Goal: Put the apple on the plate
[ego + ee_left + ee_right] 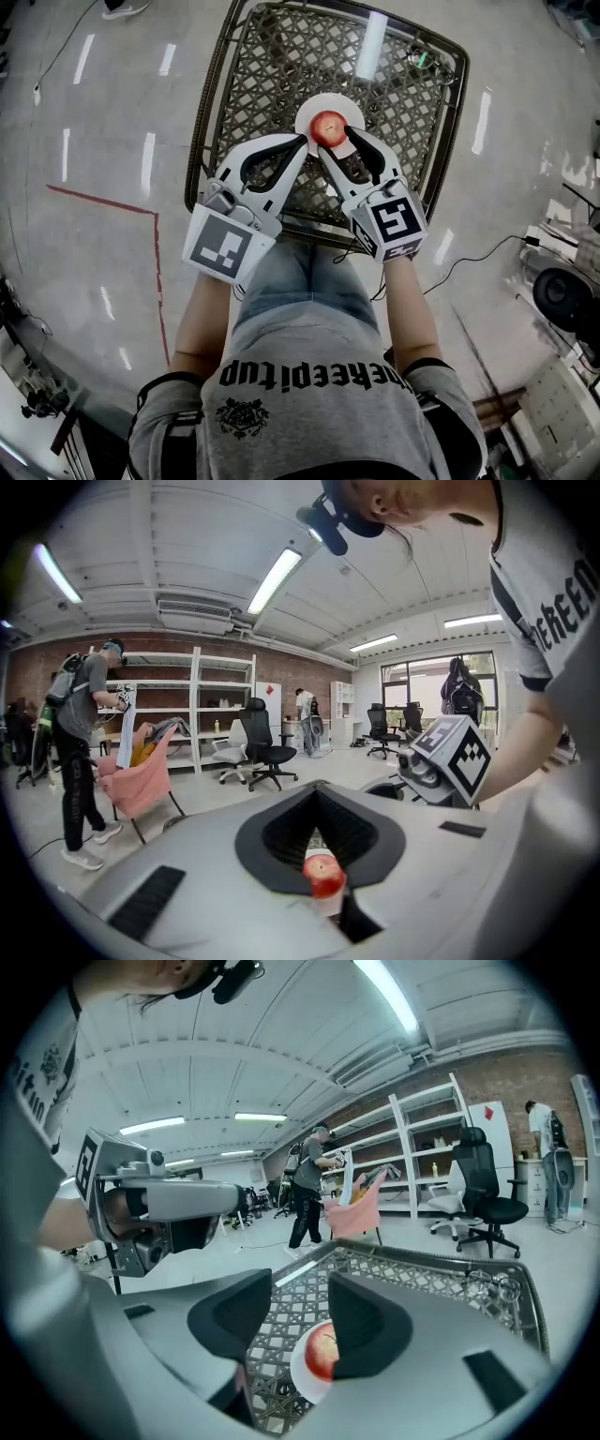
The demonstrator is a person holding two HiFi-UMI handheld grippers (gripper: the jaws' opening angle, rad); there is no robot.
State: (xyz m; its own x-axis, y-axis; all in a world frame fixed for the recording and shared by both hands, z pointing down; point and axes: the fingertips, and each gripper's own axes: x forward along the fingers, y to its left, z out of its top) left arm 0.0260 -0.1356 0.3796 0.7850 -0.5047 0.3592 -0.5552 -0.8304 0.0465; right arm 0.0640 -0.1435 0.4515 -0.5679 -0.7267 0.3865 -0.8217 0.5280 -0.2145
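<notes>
At the upper centre of the head view, the apple (328, 127) sits on the white plate (309, 105), which rests on the lattice counter (262, 66). Just below it in the frame, the right gripper (343, 145) holds its fingers about half apart with nothing between them; the apple lies beneath. To its left, the left gripper (302, 141) has its fingers together, empty. The placing looks done. Any withdrawal should go straight up, fingers clear of the apple, so it cannot roll off the plate.

Red apple (328, 128), white plate (308, 111), dark table (272, 66) (diamond lattice weave).
</notes>
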